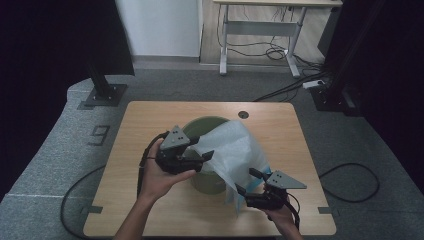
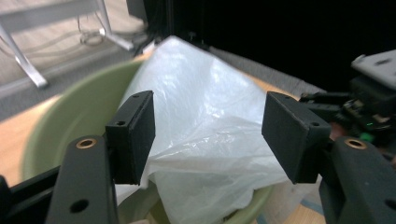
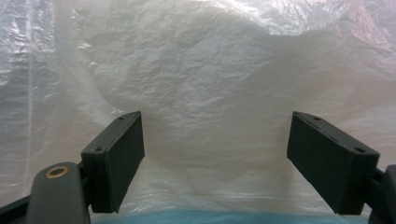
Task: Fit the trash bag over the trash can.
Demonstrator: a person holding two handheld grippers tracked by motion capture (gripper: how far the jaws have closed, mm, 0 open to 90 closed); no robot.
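Two tongs stand at a green bin [image 1: 207, 181] in the middle of the table [image 1: 150, 115], and a white bag [image 1: 235, 150] is draped over the bin's right half, spilling down its near right side. The left tongs [image 1: 207, 156] hover at the bin's near left rim, jaws parted with nothing between them; the bag lies straight ahead of them, off to the right across the bin's mouth. The right tongs [image 1: 248, 181] sit low at the bin's near right, jaws also wide and empty, pointing into the hanging sheet, which seems just in front of the pads [image 3: 119, 154]. The bag's long fold runs from the bin's far rim down toward the right tongs. My guess is the right tongs are nearer a loose edge, while the left ones face the slack over the mouth
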